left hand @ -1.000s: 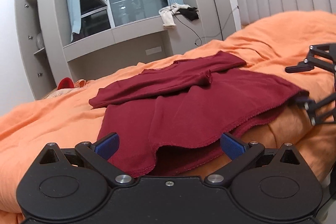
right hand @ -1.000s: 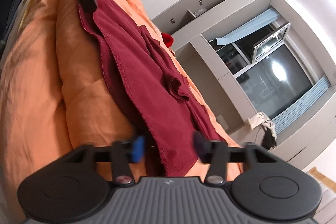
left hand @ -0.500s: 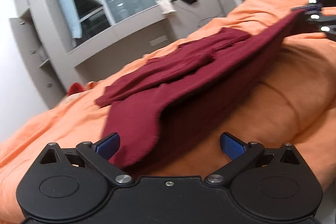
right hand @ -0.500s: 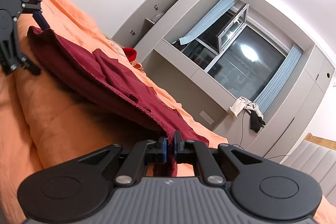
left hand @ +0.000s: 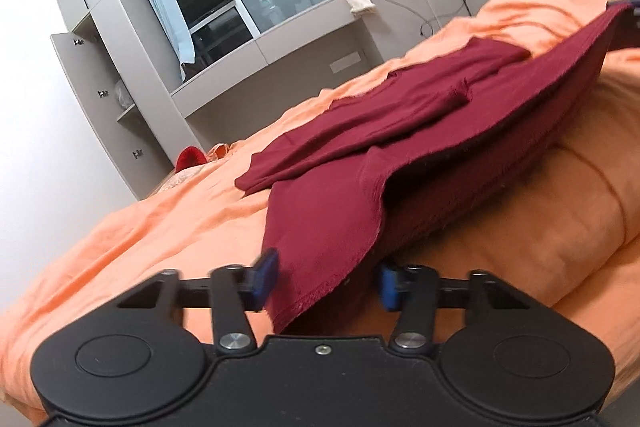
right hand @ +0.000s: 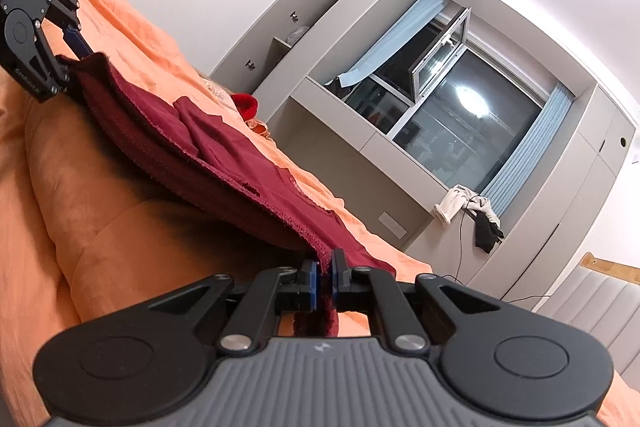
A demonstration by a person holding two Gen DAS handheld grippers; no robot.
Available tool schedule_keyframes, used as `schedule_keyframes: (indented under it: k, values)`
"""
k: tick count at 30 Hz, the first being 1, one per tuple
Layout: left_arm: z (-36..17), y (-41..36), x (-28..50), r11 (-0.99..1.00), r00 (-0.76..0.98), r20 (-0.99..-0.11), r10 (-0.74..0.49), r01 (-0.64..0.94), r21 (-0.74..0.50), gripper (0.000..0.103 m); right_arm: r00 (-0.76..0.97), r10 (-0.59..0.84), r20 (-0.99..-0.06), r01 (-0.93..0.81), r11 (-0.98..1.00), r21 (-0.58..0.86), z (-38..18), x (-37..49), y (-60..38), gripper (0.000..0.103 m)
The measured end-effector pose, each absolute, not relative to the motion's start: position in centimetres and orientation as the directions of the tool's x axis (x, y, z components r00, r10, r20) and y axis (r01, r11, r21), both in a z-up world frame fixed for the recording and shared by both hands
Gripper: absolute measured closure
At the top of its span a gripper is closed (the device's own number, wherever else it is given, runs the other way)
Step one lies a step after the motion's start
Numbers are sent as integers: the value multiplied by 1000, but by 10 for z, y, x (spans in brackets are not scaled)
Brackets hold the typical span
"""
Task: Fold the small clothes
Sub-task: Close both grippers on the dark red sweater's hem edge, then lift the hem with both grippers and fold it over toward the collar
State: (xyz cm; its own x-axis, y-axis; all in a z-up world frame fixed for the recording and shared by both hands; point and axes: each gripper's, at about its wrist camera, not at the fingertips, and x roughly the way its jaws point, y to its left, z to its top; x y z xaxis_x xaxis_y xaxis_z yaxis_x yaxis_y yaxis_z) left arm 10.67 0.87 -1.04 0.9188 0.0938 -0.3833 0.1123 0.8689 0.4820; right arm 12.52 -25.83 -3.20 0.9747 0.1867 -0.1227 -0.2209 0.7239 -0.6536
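A dark red garment (left hand: 400, 131) is spread on the orange bedcover (left hand: 140, 227), one hem corner lifted at each side. The right tool (right hand: 325, 277) is clamped on one corner. The left tool (left hand: 326, 279) has just been closing around the other corner, with its blue pads (left hand: 266, 273) not yet pressed on the cloth.

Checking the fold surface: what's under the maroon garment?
The orange duvet lies under the maroon garment; the lifted near edge shows it. Anything under the middle is covered.

right hand-held gripper (right hand: 324, 281) clamped (left (left hand: 326, 281) closing)
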Motion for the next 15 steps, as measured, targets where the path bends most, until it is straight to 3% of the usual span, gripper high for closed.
schedule_keyframes:
  k: [1,2,5,15]
  values:
    - [-10,10,108,869,915,-393,95,116,480,72,974,182,-134,-225,723,-653,-32,127,-259,96]
    - [-9,12,109,870,911,-401,97,119,479,89,972,180,-152,-235,720,-653,-33,129,-259,96]
    - [-1,16,108,876,917,-390,88,115,468,93,974,168,-155,-229,704,-672,-36,129,-256,96]
    - [42,18,66,887,978,-197,65,33,460,96,985,170,-31,-149,746,-649,-8,91,-260,98]
